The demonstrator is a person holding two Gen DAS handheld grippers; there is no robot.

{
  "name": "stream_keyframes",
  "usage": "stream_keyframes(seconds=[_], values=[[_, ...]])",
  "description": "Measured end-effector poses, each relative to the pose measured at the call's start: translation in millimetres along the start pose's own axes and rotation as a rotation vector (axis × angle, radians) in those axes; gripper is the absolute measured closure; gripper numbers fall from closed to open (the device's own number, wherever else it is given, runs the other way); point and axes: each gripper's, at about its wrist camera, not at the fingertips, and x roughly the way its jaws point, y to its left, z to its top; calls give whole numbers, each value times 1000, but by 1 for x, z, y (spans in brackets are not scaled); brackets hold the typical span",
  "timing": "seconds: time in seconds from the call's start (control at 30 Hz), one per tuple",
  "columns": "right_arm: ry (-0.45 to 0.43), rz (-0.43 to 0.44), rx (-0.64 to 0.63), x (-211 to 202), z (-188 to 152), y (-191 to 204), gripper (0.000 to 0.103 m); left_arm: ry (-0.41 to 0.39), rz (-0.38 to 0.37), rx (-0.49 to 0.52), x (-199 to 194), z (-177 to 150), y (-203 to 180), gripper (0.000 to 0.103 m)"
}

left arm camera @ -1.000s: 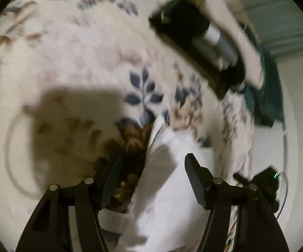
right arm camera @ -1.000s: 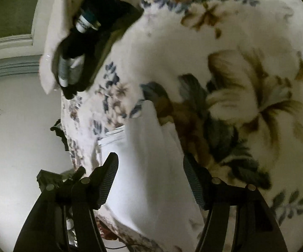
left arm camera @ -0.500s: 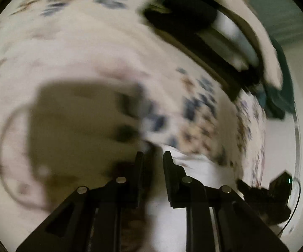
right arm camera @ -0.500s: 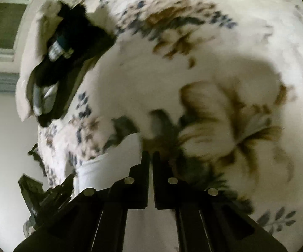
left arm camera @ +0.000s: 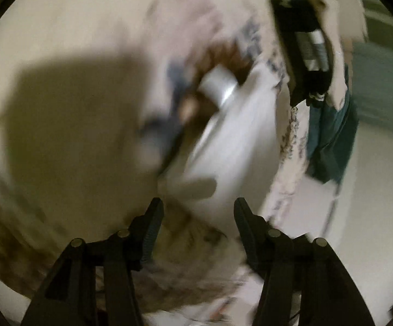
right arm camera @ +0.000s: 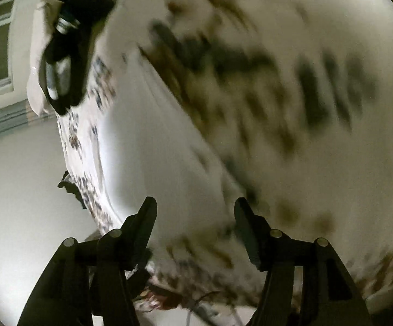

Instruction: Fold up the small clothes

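Note:
A small white garment (left arm camera: pixel 231 135) lies on a floral bedspread (left arm camera: pixel 87 40), stretched away from me in a long folded shape; the view is blurred by motion. It also shows in the right wrist view (right arm camera: pixel 152 146) as a white slab near the bed's edge. My left gripper (left arm camera: pixel 199 212) is open and empty, just short of the garment's near end. My right gripper (right arm camera: pixel 195 212) is open and empty above the garment's near part.
A dark pile of clothes (left arm camera: pixel 302 46) with grey pieces lies on the bed's far side, also in the right wrist view (right arm camera: pixel 68 46). A teal cloth (left arm camera: pixel 329 133) hangs off the bed's edge. Pale floor (right arm camera: pixel 19 190) lies beside the bed.
Both grippers were open around the white garment, shut on it half a second ago, and now stand open with the garment released. Both cameras are moving fast.

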Motion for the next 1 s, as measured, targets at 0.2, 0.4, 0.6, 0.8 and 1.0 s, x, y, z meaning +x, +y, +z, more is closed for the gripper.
stream_keyframes(seconds=[0.2, 0.4, 0.6, 0.8, 1.0], values=[[17, 172, 125, 51, -23, -25, 43, -109, -121, -69, 30, -1, 6, 62], [-118, 138, 167, 49, -25, -27, 96, -249, -81, -5, -6, 19, 5, 91], [-62, 92, 108, 34, -22, -31, 95, -361, 25, -24, -62, 51, 32, 90], [-87, -75, -58, -10, -18, -15, 47, -285, 65, 180, -53, 49, -20, 42], [-161, -57, -118, -28, 30, 6, 47, -205, 119, 389, -1, 88, -78, 42]])
